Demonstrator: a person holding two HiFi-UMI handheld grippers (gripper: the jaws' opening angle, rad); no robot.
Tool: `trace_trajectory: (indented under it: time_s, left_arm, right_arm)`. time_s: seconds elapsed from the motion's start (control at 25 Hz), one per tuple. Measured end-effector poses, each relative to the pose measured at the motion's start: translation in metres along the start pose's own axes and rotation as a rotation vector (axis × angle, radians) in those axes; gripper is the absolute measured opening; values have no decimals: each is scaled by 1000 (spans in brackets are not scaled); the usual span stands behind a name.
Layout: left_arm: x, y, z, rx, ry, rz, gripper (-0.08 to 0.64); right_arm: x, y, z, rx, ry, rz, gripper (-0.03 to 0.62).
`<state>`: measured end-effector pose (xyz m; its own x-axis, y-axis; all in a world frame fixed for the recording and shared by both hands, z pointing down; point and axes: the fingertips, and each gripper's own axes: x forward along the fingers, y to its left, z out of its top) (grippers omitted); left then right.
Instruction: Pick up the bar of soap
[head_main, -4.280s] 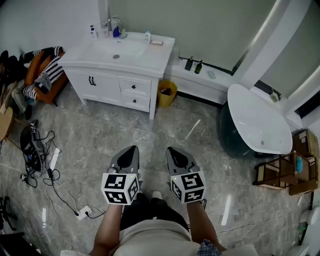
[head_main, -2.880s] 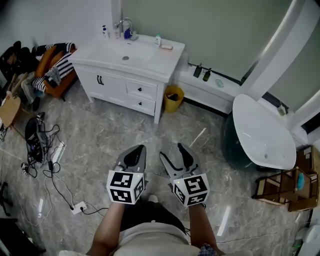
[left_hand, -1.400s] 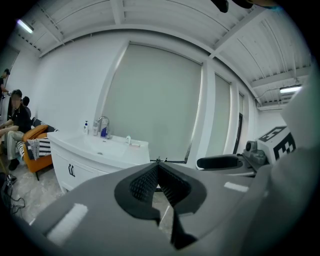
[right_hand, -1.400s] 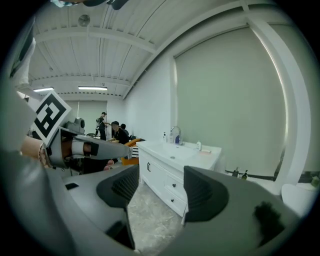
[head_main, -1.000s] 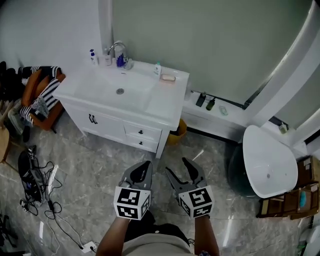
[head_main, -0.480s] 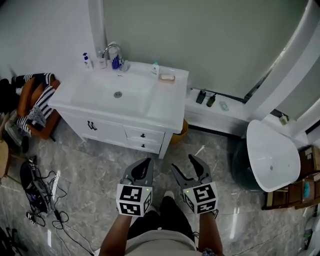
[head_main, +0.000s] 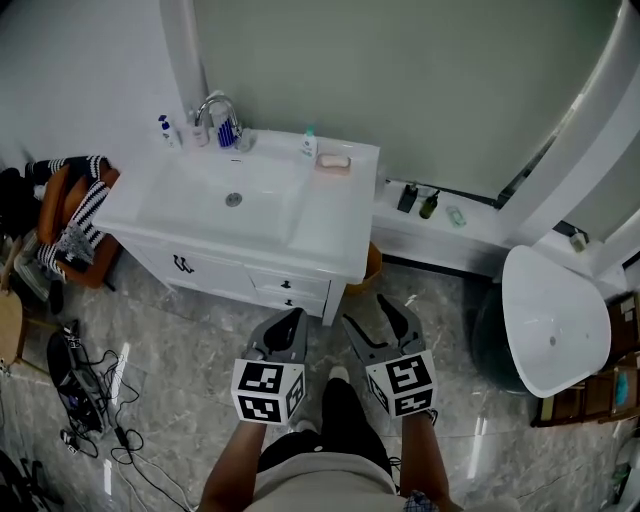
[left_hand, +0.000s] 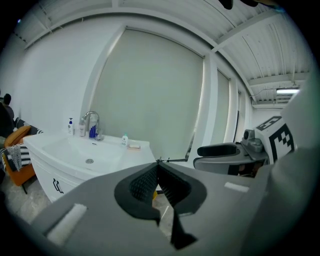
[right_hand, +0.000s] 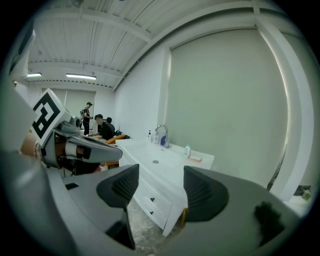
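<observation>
So the bar of soap (head_main: 333, 161) sat at the back right of the tabletop (head_main: 330, 215), with a small bottle (head_main: 310, 145) just left of it and the faucet (head_main: 215, 105) further left, behind the sink (head_main: 225, 195). A bin (head_main: 371, 268) stood on the floor (head_main: 180, 340) right of the tabletop, the bathtub (head_main: 555, 320) was well off right, and a chair (head_main: 70, 215) was on the left.

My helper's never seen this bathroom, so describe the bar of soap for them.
Find the white vanity against the green wall. On its back right corner, beside a small white bottle, lies the bar of soap: the only flat, pale pink thing there.
</observation>
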<state>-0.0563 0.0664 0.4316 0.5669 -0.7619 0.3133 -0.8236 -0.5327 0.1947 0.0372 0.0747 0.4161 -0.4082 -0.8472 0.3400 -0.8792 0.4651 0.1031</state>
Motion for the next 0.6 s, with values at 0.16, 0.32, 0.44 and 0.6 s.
trace_trajectory:
  time_s: [0.16, 0.32, 0.44, 0.6]
  left_arm:
    - [27, 5, 11, -4, 0, 20, 9]
    - [54, 7, 21, -18, 0, 43, 9]
    - [73, 9, 28, -14, 7, 57, 9]
    - [99, 7, 33, -27, 11, 79, 9]
  right_arm:
    - [20, -21, 3, -10, 3, 25, 268]
    - [35, -48, 6, -10, 6, 48, 269]
    - [51, -67, 9, -12, 4, 67, 270]
    - [65, -92, 8, -28, 11, 88, 270]
